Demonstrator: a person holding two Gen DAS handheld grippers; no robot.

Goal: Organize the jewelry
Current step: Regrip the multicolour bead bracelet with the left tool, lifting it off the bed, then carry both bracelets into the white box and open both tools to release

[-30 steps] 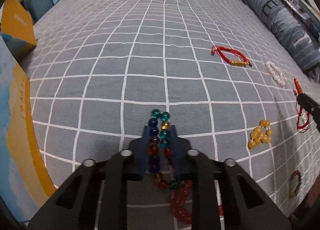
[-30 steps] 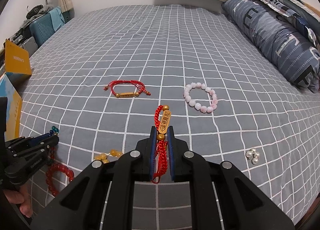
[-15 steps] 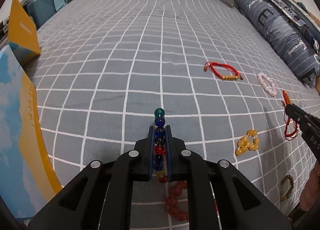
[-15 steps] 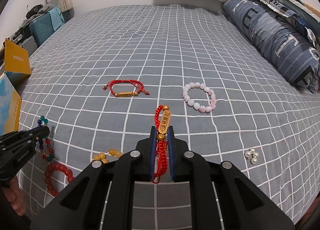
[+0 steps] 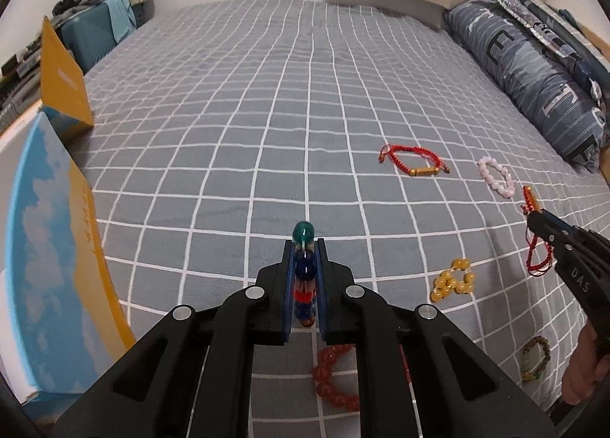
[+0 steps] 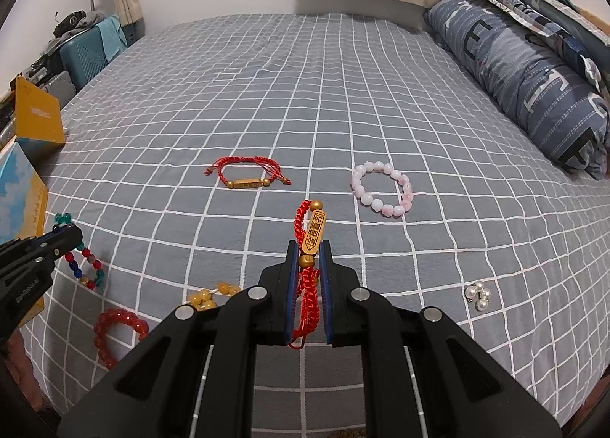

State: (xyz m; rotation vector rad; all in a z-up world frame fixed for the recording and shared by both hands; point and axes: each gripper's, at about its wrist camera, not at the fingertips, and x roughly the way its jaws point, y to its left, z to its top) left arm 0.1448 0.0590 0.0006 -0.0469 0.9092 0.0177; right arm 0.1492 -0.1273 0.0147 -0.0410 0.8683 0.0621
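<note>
My left gripper (image 5: 305, 247) is shut on a multicoloured bead bracelet (image 5: 304, 266), lifted off the grey checked bedspread (image 5: 267, 132); its loop hangs below the left gripper (image 6: 68, 232) in the right wrist view as the bead bracelet (image 6: 85, 270). My right gripper (image 6: 309, 247) is shut on a red cord bracelet with a gold tag (image 6: 313, 235), also held above the bed; that cord bracelet (image 5: 537, 255) and the right gripper (image 5: 533, 214) show at the left view's right edge.
On the bedspread lie a red cord bracelet with gold bar (image 6: 248, 174), a pink bead bracelet (image 6: 381, 190), a red bead bracelet (image 6: 114, 331), yellow beads (image 6: 213, 295), pearl pieces (image 6: 478, 295) and a brown bracelet (image 5: 535, 358). Boxes (image 5: 49, 247) stand left, pillows (image 6: 533, 68) right.
The left gripper closed on the multicoloured bracelet and rose with it off the bed. The right gripper stayed still with its red cord bracelet.
</note>
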